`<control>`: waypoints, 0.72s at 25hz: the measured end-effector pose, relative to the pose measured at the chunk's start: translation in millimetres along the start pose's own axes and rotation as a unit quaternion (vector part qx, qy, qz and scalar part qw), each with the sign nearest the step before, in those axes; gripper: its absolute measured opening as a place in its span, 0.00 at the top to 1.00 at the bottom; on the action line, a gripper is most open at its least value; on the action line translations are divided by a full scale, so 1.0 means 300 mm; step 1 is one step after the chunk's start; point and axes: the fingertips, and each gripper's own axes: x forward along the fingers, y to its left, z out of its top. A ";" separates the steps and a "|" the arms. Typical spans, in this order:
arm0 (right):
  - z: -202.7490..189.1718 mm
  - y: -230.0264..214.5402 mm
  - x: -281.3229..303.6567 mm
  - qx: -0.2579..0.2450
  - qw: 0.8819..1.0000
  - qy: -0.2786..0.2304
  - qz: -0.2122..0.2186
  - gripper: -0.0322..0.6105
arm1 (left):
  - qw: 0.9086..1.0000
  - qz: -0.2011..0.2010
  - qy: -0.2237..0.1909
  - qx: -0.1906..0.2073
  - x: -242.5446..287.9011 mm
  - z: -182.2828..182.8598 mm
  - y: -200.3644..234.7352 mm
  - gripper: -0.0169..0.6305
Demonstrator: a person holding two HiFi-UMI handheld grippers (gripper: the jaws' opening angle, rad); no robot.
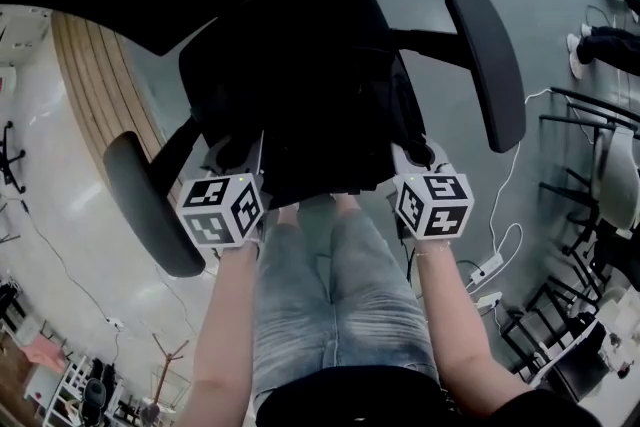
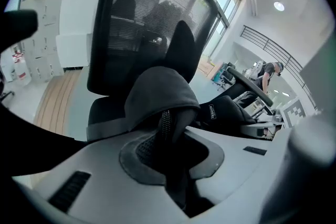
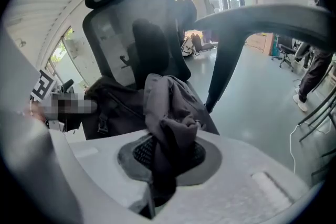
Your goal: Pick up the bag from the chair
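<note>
I see a black bag (image 1: pixel 300 105) lying on the seat of an office chair (image 1: pixel 488 65). My left gripper (image 2: pixel 170 136) is clamped on a fold of the bag's fabric beside a zipper, at the seat's front left corner. My right gripper (image 3: pixel 165 155) pinches bunched bag fabric at the front right corner.

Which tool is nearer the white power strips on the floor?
Right. The right tool grips the bag up-left of the power strips in the head view; the left tool grips the bag's far side.
</note>
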 end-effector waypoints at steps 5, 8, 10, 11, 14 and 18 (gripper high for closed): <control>0.060 0.057 -0.097 0.011 0.999 -0.022 0.024 0.87 | 1.000 0.002 -0.010 -0.013 -0.089 0.012 -0.028 0.87; 0.102 0.086 -0.159 0.012 0.999 -0.028 0.034 0.88 | 1.000 0.001 -0.019 -0.020 -0.161 0.033 -0.043 0.87; 0.148 0.090 -0.194 0.007 0.999 -0.037 0.039 0.89 | 0.999 -0.002 -0.031 -0.023 -0.200 0.069 -0.063 0.88; 0.168 0.092 -0.210 0.005 0.998 -0.042 0.041 0.89 | 0.999 -0.004 -0.038 -0.023 -0.218 0.086 -0.073 0.88; 0.218 0.112 -0.264 -0.003 0.997 -0.056 0.050 0.89 | 0.998 -0.009 -0.057 -0.025 -0.285 0.128 -0.097 0.88; 0.301 0.148 -0.342 -0.015 0.995 -0.075 0.065 0.89 | 0.996 -0.015 -0.085 -0.029 -0.382 0.192 -0.128 0.88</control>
